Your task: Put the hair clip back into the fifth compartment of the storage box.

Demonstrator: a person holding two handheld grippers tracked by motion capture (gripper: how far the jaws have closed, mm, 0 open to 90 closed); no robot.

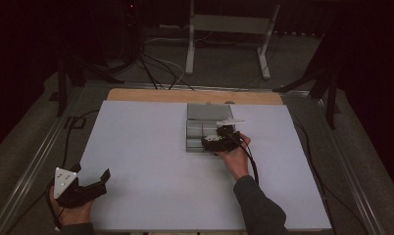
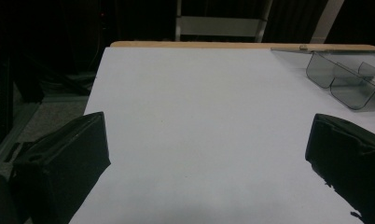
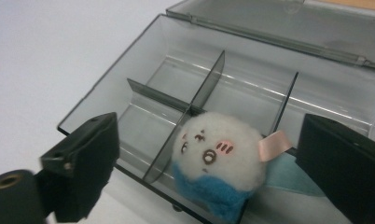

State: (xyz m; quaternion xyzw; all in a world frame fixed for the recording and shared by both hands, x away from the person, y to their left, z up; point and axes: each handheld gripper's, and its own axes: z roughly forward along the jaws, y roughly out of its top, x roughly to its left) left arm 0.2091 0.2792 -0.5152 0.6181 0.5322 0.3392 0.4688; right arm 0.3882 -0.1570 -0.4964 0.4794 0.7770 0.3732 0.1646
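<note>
A small white plush toy [image 3: 218, 158] with a stitched face, a blue lower part and a pink tab lies in a clear grey compartment box [image 3: 111, 84]. It rests over a divider at the box's near side. My right gripper [image 3: 211, 140] is open, its black jaws standing apart on either side of the plush without touching it. From above, the right gripper [image 1: 220, 141] hovers over the near right part of the box [image 1: 205, 111], whose lid lies open at the back. My left gripper [image 1: 93, 177] rests open at the table's near left corner, with nothing between its jaws [image 2: 209, 154].
A white sheet [image 1: 151, 161] covers the table, with a wooden strip [image 1: 185, 95] along its far edge. The box [image 2: 344, 79] sits at the far right in the left gripper view. A metal stand [image 1: 229, 29] and cables lie on the floor beyond the table.
</note>
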